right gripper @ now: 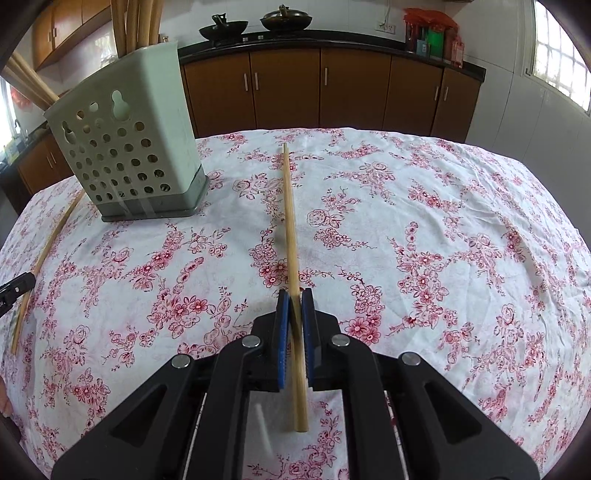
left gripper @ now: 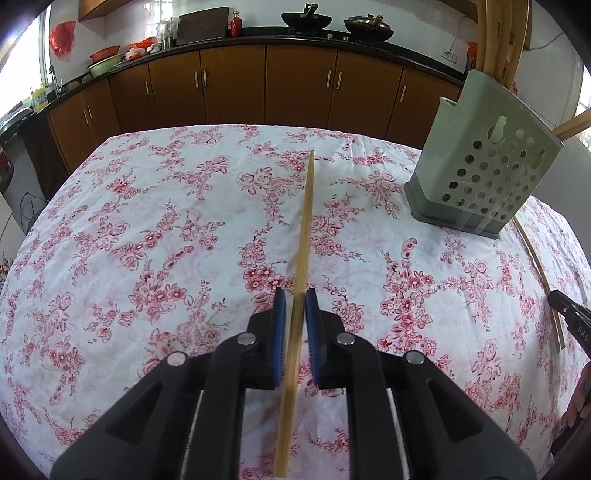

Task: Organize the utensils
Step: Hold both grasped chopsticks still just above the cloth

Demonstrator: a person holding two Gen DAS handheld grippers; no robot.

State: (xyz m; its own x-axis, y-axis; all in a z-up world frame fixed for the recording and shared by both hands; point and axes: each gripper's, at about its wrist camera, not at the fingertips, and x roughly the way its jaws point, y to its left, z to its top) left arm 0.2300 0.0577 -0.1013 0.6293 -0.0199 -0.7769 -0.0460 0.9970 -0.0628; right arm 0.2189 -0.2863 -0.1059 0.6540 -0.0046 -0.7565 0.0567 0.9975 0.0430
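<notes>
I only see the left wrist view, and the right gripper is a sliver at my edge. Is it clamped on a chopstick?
Observer: Yes. The right gripper is shut on a chopstick that points forward.
Operator: Where along its length?
Observer: Near the thick end; a short stub sticks out behind the pads.
Operator: And the holder from there?
Observer: The holder stands ahead, to that gripper's left, with other chopsticks rising from its top.

A home kitchen: brown cabinets (left gripper: 236,88) under a dark countertop (left gripper: 332,38) span the top of the frame, two woks (right gripper: 223,29) sit on the stove, and basins (left gripper: 105,59) stand upper left by a tap.
</notes>
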